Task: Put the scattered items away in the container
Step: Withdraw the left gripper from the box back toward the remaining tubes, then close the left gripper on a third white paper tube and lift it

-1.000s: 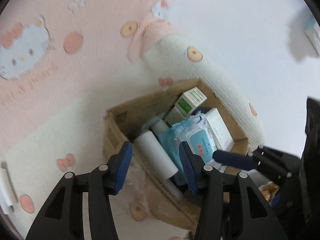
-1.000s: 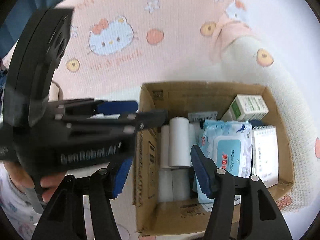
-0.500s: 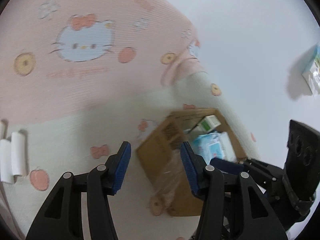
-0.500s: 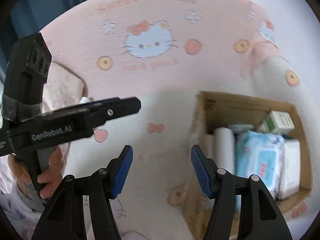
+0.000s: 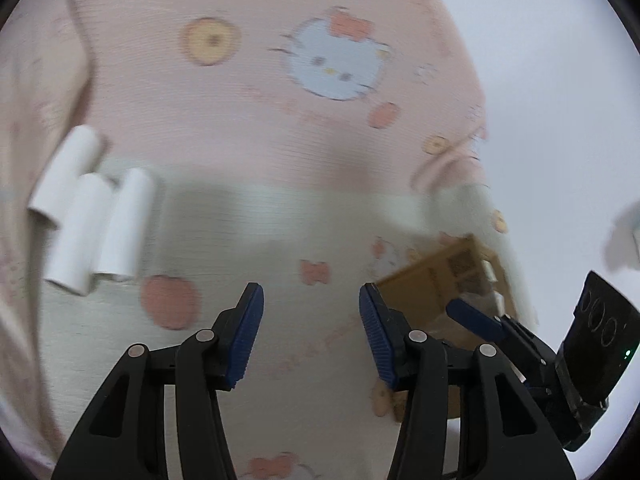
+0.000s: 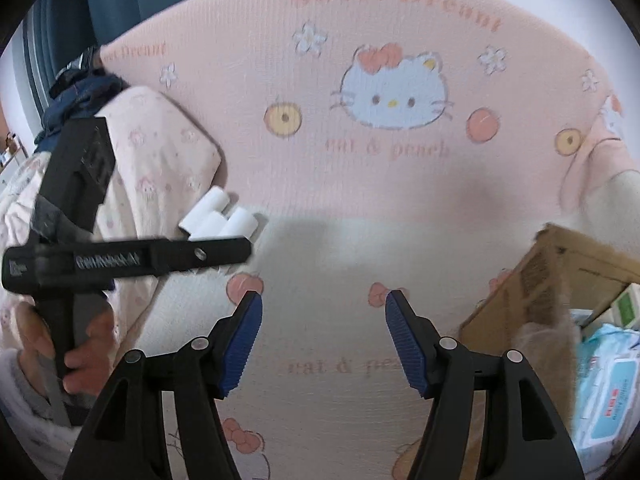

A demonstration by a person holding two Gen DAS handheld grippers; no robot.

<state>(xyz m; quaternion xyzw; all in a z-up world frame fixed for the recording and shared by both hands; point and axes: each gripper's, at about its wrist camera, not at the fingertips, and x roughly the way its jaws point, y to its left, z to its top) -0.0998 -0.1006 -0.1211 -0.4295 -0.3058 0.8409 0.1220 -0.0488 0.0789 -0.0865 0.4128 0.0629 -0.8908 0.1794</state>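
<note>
Three white paper rolls [image 5: 90,216] lie side by side on the Hello Kitty blanket [image 5: 280,160], far left in the left wrist view; they also show in the right wrist view [image 6: 218,220]. The cardboard box [image 5: 436,284] stands to the right, and in the right wrist view [image 6: 532,284] it holds a wet-wipes pack [image 6: 608,396] and a green-and-white carton [image 6: 628,306]. My left gripper [image 5: 310,332] is open and empty above the blanket, right of the rolls. My right gripper [image 6: 322,340] is open and empty, left of the box.
A pink patterned pillow [image 6: 156,168] lies by the rolls. The left gripper's body [image 6: 120,258] and the hand holding it [image 6: 84,356] cross the left of the right wrist view. A white wall [image 5: 560,80] is at the right.
Both grippers have swung left, away from the box and toward the white rolls. The box has slid to the right edge of both views. Both stay open and empty.
</note>
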